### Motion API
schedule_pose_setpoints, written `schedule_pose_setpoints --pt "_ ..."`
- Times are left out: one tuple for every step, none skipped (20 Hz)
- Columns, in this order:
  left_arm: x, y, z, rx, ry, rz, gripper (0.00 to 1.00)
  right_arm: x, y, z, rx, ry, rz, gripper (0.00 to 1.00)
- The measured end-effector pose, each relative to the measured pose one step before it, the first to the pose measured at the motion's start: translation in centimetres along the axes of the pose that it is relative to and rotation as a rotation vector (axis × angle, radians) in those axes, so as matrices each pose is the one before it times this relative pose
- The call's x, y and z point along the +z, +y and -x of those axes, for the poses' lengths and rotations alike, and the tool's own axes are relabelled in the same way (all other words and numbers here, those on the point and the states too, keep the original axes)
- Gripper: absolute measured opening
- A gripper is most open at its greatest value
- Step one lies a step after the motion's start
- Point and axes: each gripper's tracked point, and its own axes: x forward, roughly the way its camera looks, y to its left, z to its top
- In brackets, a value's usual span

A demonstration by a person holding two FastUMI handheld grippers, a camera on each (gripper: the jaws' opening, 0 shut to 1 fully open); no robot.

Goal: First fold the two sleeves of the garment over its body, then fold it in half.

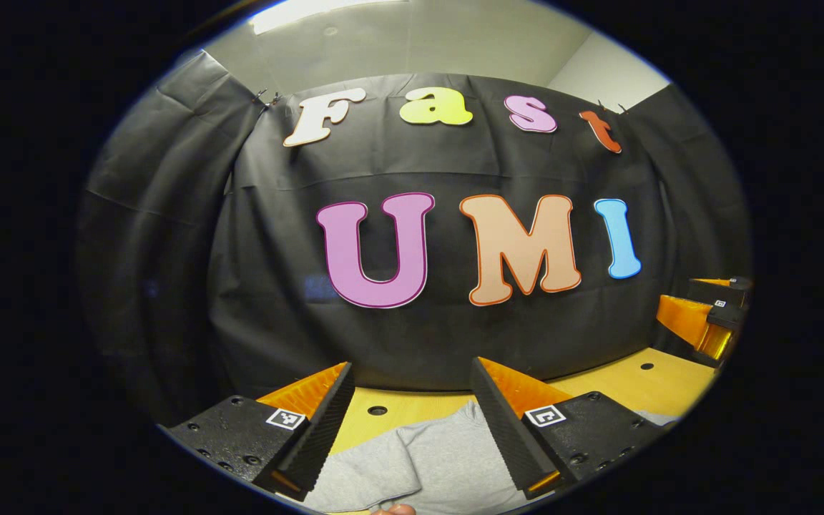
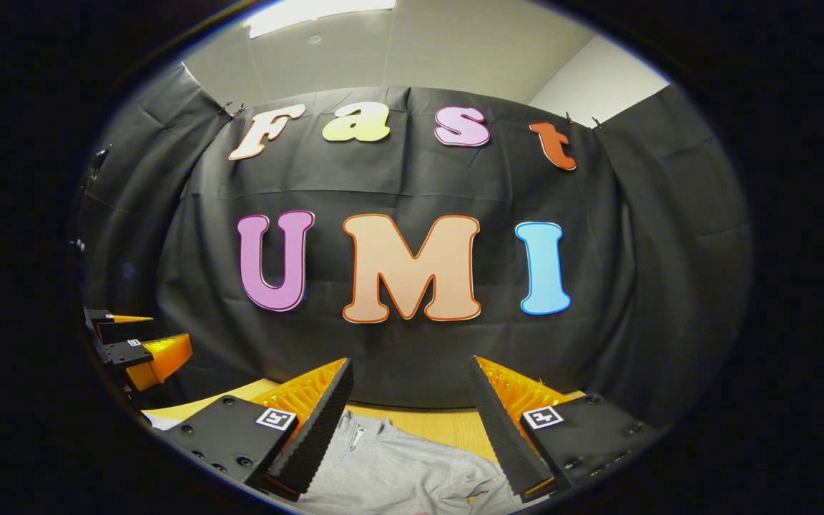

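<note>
- Grey garment (image 2: pixel 412 468) lies on the wooden table (image 1: pixel 641 386), low in both views, right beneath the raised grippers
- Looks like soft sweatshirt knit, matte, lightly rumpled; my guess is it's light, limp and will drape and slide over itself, nothing fragile
- In the right gripper view a short zip at the collar (image 2: pixel 357 435) shows, so that end is the neck; in the left gripper view a folded flap of cloth (image 1: pixel 376 465) lies over the body, possibly a sleeve, can't tell for sure
- Best hold, I'd judge: pinch a cuff or a hem corner, where the cloth is doubled and won't slip out
- Left gripper (image 1: pixel 412 422) spread wide, nothing between its ridged fingers, above the cloth
- Right gripper (image 2: pixel 412 418) likewise spread and empty, hovering over the collar end
- Table is smooth pale wood with small round holes (image 1: pixel 377 410)
</note>
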Motion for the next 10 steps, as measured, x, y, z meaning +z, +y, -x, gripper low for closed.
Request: schedule_pose_setpoints --pt "0.072 -0.002 -0.106 -0.00216 -0.00309 -0.00137 0.98 0.036 -0.081 -0.049 -0.00326 0.00086 0.00216 0.99" --pt "0.033 0.026 -0.087 -0.00459 -0.00269 0.00021 0.98 -0.077 -0.176 -0.051 -0.0042 0.00074 0.00143 0.99" --pt "0.016 -0.076 -0.15 -0.00693 -0.00253 0.00037 0.98 0.055 -0.103 -0.131 -0.0024 0.00006 0.00035 0.99" --pt "-0.047 0.084 -0.101 -0.00577 -0.00312 0.00012 0.98 -0.056 -0.023 0.016 -0.00342 -0.00211 -0.00024 0.99" --pt "0.017 -0.07 -0.191 -0.00804 -0.0021 -0.00128 0.98 0.011 0.015 -0.065 -0.00389 -0.00243 0.00211 0.99" --pt "-0.065 0.221 -0.105 -0.00477 -0.0016 -0.00237 0.98 0.038 0.046 0.039 -0.00431 -0.0029 0.00285 0.99" --pt "0.066 0.157 -0.118 -0.00636 -0.00437 -0.00038 1.0 -0.081 0.071 0.068 -0.00535 -0.00322 0.00377 0.99" --pt "0.005 0.088 0.047 -0.008 -0.00387 0.00079 0.96 -0.024 -0.132 0.052 -0.00889 -0.00271 0.00392 0.99" --pt "0.025 0.037 -0.056 -0.0082 0.00058 0.00189 0.96 -0.048 -0.237 0.077 -0.00767 -0.00003 0.00303 0.99" --pt "0.082 -0.029 -0.11 -0.00915 0.00053 0.00349 0.96 -0.072 -0.415 0.076 -0.00826 0.00137 0.00514 0.99"
